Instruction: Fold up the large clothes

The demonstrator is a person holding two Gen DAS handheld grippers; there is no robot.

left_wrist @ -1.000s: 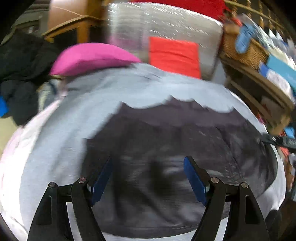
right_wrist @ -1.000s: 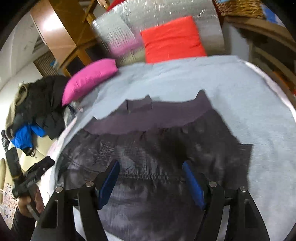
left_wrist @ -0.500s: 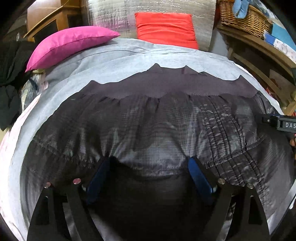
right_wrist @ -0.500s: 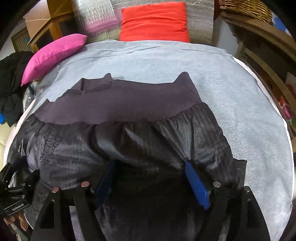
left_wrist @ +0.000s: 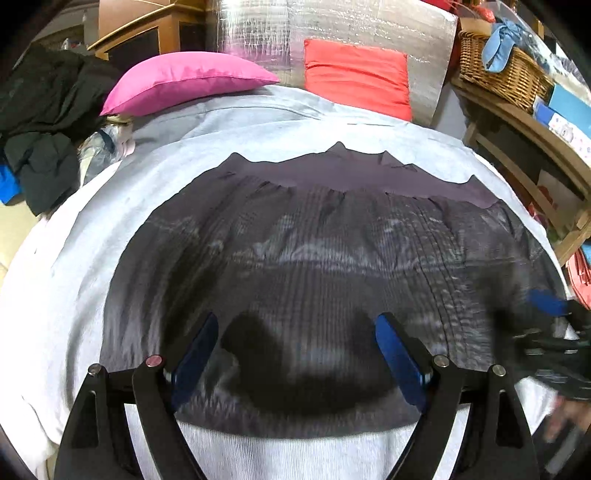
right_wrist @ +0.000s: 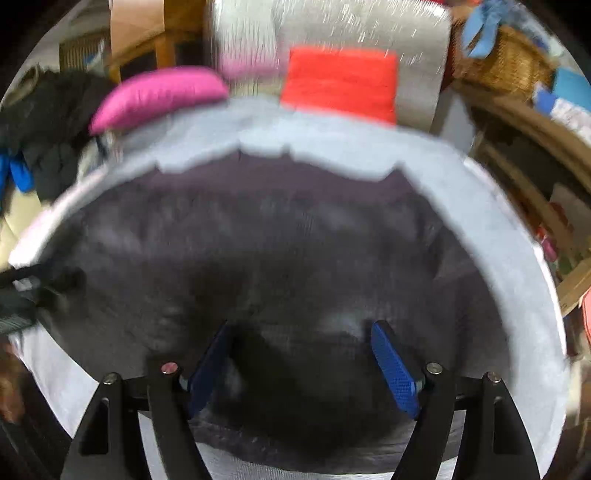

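**Dark jacket lies spread on the grey sheet, both grippers open above it**

A dark quilted jacket [left_wrist: 314, 266] lies flat on a bed covered with a light grey sheet [left_wrist: 74, 266]. Its ribbed hem [left_wrist: 351, 173], of a more purple tone, is at the far edge, toward the pillows. The near edge of the jacket is close to the grippers, and a strip of the sheet shows below it.

The left gripper [left_wrist: 295, 332] is above the near part of the jacket. Its jaws stand wide apart and nothing is between them; the blue pads [left_wrist: 397, 354] do not touch the cloth as far as I can see. At the right edge of the left wrist view, the right gripper [left_wrist: 546, 325] appears blurred over the right side of the jacket.

The right wrist view is blurred. The right gripper [right_wrist: 299, 343] has also its jaws wide apart, with only the jacket [right_wrist: 277, 258] under them. The left gripper [right_wrist: 26, 295] shows dimly at the left edge.

Behind the bed, a pink pillow [left_wrist: 184, 79] and a red cushion [left_wrist: 358, 74] lean near a silver foil panel [left_wrist: 332, 26]. A wicker basket [left_wrist: 502, 70] stands on a wooden shelf at the right, and dark clothes [left_wrist: 44, 122] are piled at the left.
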